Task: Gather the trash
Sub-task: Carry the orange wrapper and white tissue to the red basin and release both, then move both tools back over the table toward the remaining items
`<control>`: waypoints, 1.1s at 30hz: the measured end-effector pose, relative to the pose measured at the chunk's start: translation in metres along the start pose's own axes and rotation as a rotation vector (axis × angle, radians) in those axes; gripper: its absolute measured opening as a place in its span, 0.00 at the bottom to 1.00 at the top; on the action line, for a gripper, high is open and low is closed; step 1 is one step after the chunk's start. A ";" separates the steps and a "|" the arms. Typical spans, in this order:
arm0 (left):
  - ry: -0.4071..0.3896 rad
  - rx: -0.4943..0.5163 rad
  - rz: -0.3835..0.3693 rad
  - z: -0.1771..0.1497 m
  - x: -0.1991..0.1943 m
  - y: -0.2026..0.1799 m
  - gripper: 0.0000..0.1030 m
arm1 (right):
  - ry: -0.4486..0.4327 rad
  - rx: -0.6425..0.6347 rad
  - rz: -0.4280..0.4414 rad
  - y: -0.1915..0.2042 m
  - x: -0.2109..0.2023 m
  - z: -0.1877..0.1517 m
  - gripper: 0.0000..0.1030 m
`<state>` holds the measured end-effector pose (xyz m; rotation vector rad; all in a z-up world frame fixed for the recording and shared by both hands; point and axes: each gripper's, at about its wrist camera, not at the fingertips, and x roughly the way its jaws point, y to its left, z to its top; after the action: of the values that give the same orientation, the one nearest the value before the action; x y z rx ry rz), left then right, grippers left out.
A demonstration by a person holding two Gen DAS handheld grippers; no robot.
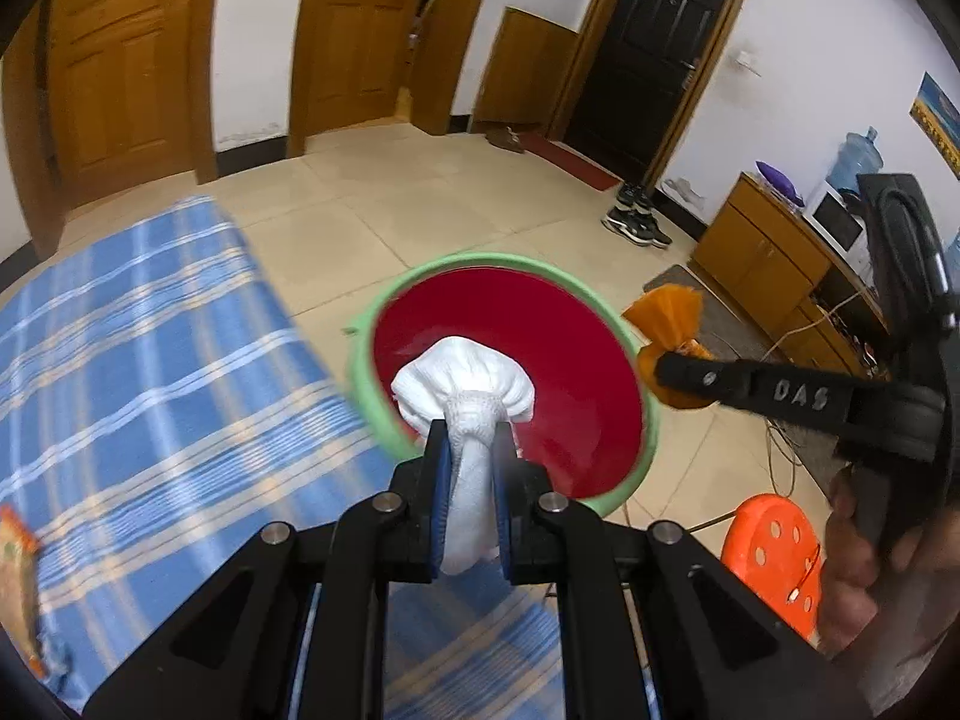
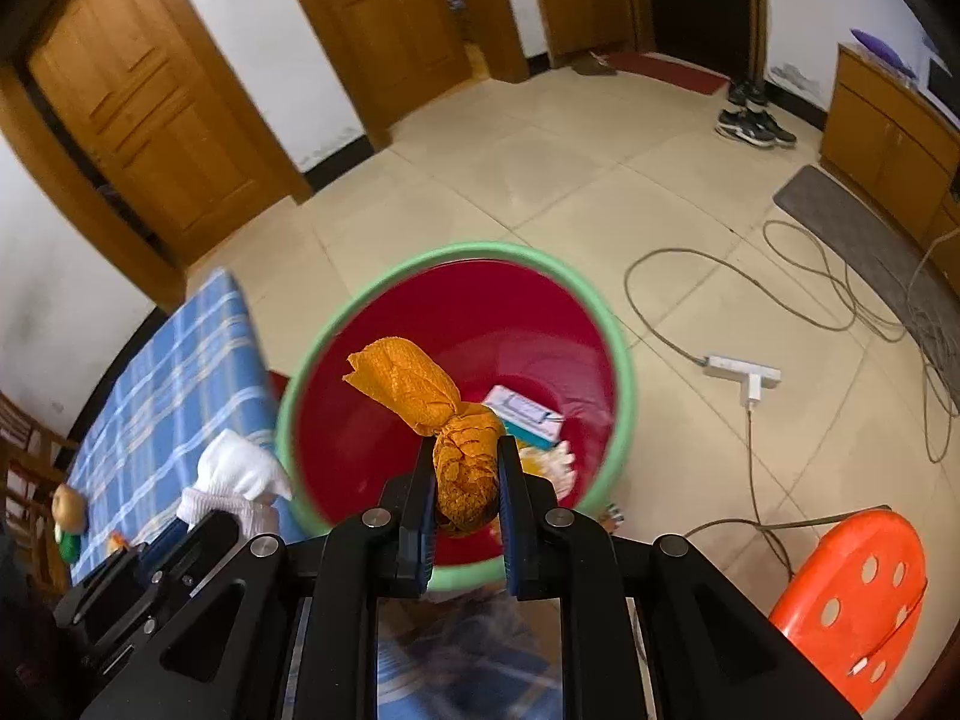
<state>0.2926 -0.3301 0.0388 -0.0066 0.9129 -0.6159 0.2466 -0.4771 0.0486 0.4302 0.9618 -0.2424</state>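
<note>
A red bin with a green rim [image 1: 651, 420] [image 2: 621, 384] stands on the floor beside the table. My left gripper [image 1: 471, 450] is shut on a crumpled white paper wad [image 1: 462, 384], held over the bin's near left side. My right gripper [image 2: 467, 465] is shut on a crumpled orange paper wad [image 2: 420, 390] above the bin's mouth. In the left wrist view the right gripper [image 1: 666, 375] and the orange paper wad [image 1: 663, 315] show at the bin's right rim. In the right wrist view the white paper wad [image 2: 240, 471] shows at the bin's left rim. A small box [image 2: 525, 417] and other scraps lie inside the bin.
A table with a blue plaid cloth [image 1: 138, 360] [image 2: 174, 384] is left of the bin, with small items [image 2: 67, 510] near its edge. An orange stool [image 1: 774, 546] [image 2: 852, 600] stands to the right. Cables and a power strip [image 2: 741, 375] lie on the tile floor; a cabinet [image 1: 762, 252] lines the right wall.
</note>
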 end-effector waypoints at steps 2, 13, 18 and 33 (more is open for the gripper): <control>0.008 0.008 -0.013 0.007 0.012 -0.011 0.12 | 0.000 0.009 0.006 -0.010 0.004 0.006 0.17; 0.039 0.023 0.013 0.021 0.044 -0.034 0.34 | -0.008 0.047 -0.012 -0.035 0.020 0.018 0.46; 0.040 0.042 0.034 0.018 0.041 -0.032 0.34 | 0.003 0.050 -0.012 -0.032 0.021 0.013 0.46; 0.004 -0.018 0.098 -0.014 -0.027 0.028 0.34 | 0.020 -0.047 0.041 0.049 0.009 -0.023 0.46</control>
<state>0.2840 -0.2900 0.0431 0.0237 0.9175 -0.5167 0.2534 -0.4236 0.0421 0.4092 0.9752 -0.1780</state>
